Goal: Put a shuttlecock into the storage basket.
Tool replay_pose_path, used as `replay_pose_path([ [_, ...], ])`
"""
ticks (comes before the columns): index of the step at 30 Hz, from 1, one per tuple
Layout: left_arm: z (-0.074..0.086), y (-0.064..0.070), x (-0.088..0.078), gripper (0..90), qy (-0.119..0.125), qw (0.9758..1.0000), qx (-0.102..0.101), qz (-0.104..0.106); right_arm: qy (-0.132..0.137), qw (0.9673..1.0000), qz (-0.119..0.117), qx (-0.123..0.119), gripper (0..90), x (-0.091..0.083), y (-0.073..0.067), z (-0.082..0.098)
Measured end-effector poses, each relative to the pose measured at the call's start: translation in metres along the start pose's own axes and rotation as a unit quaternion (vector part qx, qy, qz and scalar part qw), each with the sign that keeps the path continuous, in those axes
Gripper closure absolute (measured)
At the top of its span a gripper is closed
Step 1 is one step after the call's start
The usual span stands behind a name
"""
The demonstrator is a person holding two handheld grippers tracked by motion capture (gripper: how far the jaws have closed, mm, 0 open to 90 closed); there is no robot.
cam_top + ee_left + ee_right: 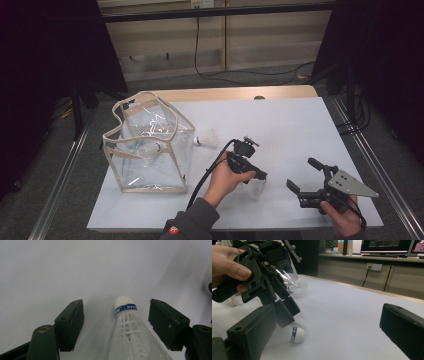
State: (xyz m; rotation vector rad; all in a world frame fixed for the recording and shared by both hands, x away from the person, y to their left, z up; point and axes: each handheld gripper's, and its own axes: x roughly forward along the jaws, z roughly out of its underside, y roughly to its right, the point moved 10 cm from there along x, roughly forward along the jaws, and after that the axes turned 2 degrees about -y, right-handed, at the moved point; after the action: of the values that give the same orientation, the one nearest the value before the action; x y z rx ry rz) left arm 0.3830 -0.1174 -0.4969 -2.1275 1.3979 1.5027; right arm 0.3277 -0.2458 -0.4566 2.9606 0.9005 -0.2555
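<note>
Now the left gripper sits w/ jaws apart around a shuttlecock lying on the table, pads not touching yet. Risk: uneven squeeze could crush feathers or roll it away. White feathers, round cork tip, blue band. Right gripper open, empty, nearby.
</note>
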Motion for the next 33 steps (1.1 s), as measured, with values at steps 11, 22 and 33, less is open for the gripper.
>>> replay_pose_path([
  [11, 0.005, 0.008, 0.013, 36.9, -0.012, 0.9998, 0.006, 0.013, 0.001, 1.0000, 0.000, -0.001, 0.3, 0.000, 0.000, 0.000],
  [22, 0.009, 0.014, 0.021, 48.3, -0.026, 0.9994, 0.016, 0.020, 0.001, 1.0000, 0.000, -0.001, 0.3, 0.000, 0.000, 0.000],
  [33, 0.010, 0.012, 0.022, 58.6, -0.025, 0.9994, 0.024, 0.002, -0.001, 1.0000, 0.001, -0.003, 0.4, 0.001, 0.000, 0.001],
])
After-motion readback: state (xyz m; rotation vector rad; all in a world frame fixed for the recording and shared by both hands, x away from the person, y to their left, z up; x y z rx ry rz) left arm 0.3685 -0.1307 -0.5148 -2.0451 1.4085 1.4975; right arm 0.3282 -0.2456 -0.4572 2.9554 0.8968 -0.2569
